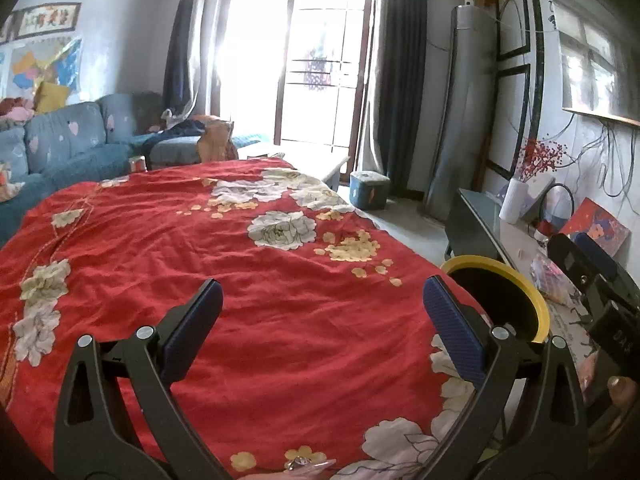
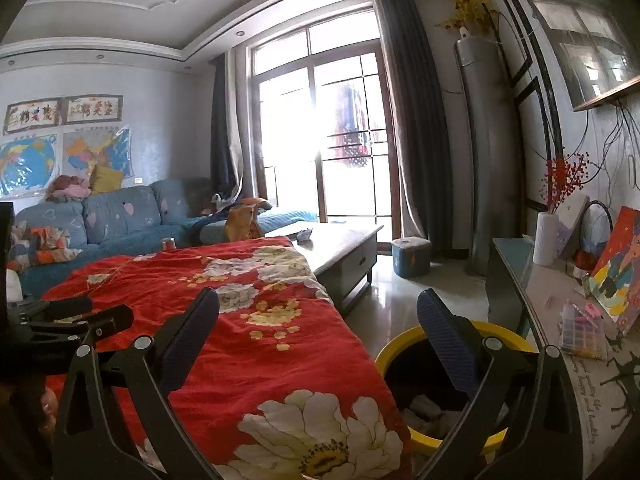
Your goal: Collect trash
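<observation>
My left gripper point(image 1: 323, 284) stands open above a table draped in a red floral cloth point(image 1: 256, 292), with nothing between its blue pads. My right gripper point(image 2: 318, 296) is open too and empty, hanging over the cloth's right edge and a yellow-rimmed bin point(image 2: 394, 350) on the floor. White crumpled trash point(image 2: 428, 412) lies inside the bin. In the left wrist view the bin point(image 1: 520, 276) sits just right of the table. A small red can point(image 2: 169, 244) and a brown paper bag point(image 2: 240, 226) show at the far end of the table.
A blue sofa point(image 2: 116, 216) runs along the left. A grey coffee table point(image 2: 344, 248) carries a crumpled scrap point(image 2: 306, 235). At the right, a low cabinet point(image 2: 560, 300) holds a white vase point(image 2: 546, 238), a painting and a plastic box. A blue stool point(image 2: 412, 256) stands by the window.
</observation>
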The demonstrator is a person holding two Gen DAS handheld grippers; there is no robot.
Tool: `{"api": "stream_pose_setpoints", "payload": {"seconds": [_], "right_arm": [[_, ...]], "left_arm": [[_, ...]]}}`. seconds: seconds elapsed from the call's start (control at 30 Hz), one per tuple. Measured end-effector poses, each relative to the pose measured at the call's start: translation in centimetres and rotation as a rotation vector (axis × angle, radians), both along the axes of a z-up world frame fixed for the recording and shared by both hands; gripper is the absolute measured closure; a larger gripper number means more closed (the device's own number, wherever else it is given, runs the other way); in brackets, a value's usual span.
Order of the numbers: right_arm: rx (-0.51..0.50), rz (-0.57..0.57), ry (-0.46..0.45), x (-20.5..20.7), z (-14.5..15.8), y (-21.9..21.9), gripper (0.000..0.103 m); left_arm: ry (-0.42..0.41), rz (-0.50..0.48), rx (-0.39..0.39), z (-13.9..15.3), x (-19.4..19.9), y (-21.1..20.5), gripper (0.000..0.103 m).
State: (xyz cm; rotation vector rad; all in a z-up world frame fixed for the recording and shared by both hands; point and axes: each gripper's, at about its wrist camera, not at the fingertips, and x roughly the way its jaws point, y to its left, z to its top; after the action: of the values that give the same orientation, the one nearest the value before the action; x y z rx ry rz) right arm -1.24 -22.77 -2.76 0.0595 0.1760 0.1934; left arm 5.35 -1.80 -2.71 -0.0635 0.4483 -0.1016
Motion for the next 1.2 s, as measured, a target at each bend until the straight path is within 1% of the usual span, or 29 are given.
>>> {"api": "stream_pose_setpoints", "payload": {"seconds": [0.27, 1.2], "right_arm": [[0.005, -0.004, 0.035, 0.25, -0.79, 0.13, 0.007], [0.011, -0.006, 0.037, 0.29, -0.84, 0.04, 0.007]], "left_arm": [[-0.008, 0.0, 0.002, 0.03, -0.22, -0.27, 0.011], [-0.015, -0.012, 0.006, 0.06, -0.15, -0.68, 0.011]]}}
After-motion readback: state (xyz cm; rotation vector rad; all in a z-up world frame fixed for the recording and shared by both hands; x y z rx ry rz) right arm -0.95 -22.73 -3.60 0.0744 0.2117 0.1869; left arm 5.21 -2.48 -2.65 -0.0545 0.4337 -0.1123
